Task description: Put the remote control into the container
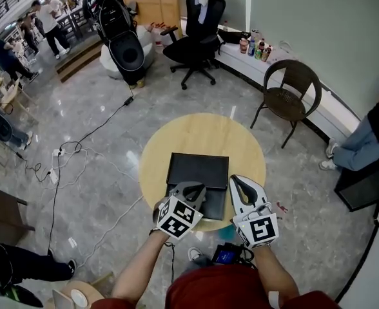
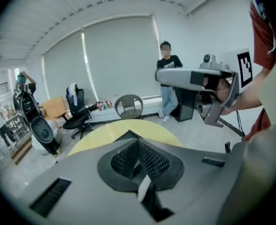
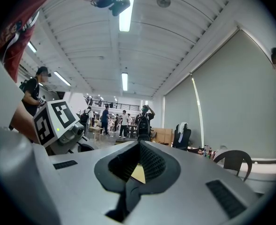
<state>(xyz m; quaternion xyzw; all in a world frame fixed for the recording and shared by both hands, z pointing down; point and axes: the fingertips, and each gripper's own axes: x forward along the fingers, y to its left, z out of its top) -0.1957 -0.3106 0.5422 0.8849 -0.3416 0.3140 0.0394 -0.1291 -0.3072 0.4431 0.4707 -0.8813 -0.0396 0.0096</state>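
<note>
The black container [image 1: 198, 169] is lying flat at the middle of the frame, and its dark inside is giving nothing away: what it holds, I cannot tell. The left gripper [image 1: 191, 190] is hovering over its lower left corner, jaws pressed together on nothing. The right gripper [image 1: 240, 182] is sitting just beside its lower right edge, jaws likewise closed and empty. The remote control I am not making out in any view. The container is resting on a round yellow table [image 1: 241, 140], with glossy grey floor [image 1: 99, 166] all around, a black office chair [image 1: 199, 31] at upper centre and a brown chair [image 1: 292, 92] at upper right.
</note>
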